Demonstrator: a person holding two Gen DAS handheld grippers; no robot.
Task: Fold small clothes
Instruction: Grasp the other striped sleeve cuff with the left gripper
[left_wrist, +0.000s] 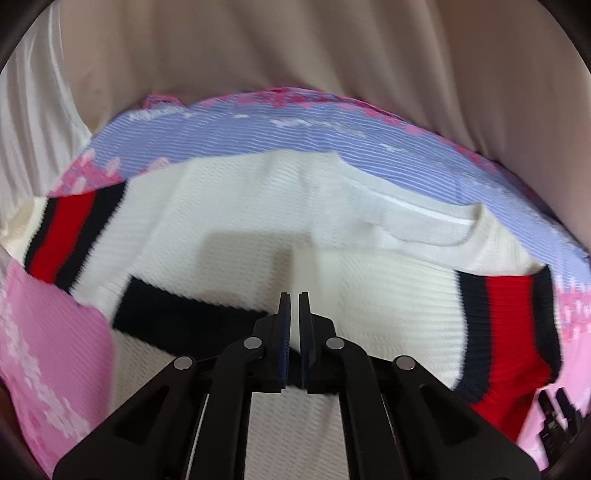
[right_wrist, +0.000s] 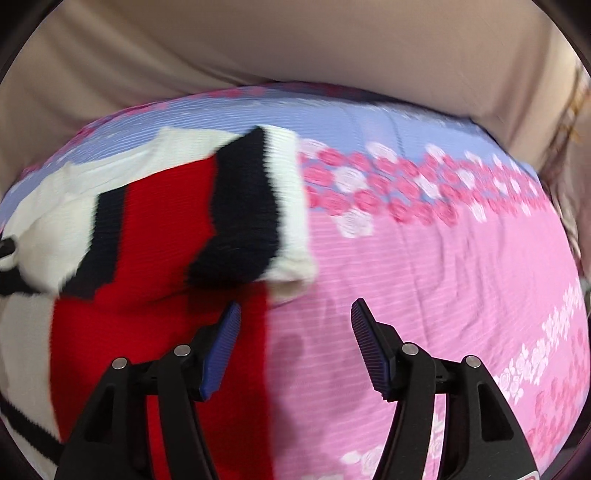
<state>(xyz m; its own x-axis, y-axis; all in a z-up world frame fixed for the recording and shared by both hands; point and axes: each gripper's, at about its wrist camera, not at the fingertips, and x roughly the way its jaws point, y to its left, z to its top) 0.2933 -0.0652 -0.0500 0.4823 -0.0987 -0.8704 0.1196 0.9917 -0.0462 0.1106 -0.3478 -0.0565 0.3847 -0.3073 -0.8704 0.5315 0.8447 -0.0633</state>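
A small white knit sweater (left_wrist: 332, 229) lies spread on a bed sheet (left_wrist: 48, 350), pink with white and rose-coloured flowers and a lilac band along its far side. The sweater is ribbed, with cuffs striped navy, red, navy. Seen from the left wrist, one striped cuff (left_wrist: 70, 236) sits at nine o'clock and the other (left_wrist: 513, 332) at four o'clock, with a dark navy band (left_wrist: 177, 317) crossing the white knit toward eight o'clock. A fold or seam runs across the chest near one o'clock.

The left hand-held gripper (left_wrist: 294, 299) hangs over the middle of the white knit with its fingers drawn together, only a thin slit between them; no cloth shows in that slit.

The right hand-held gripper (right_wrist: 295, 314) stands with its fingers apart, nothing between them but pink sheet. Its left finger (right_wrist: 225, 339) overlaps the sweater's red panel (right_wrist: 155, 332); a folded striped sleeve end (right_wrist: 258, 206) lies toward eleven o'clock. Beige draped cloth (right_wrist: 332, 44) hangs beyond the bed at twelve o'clock. Both views are motion-blurred.
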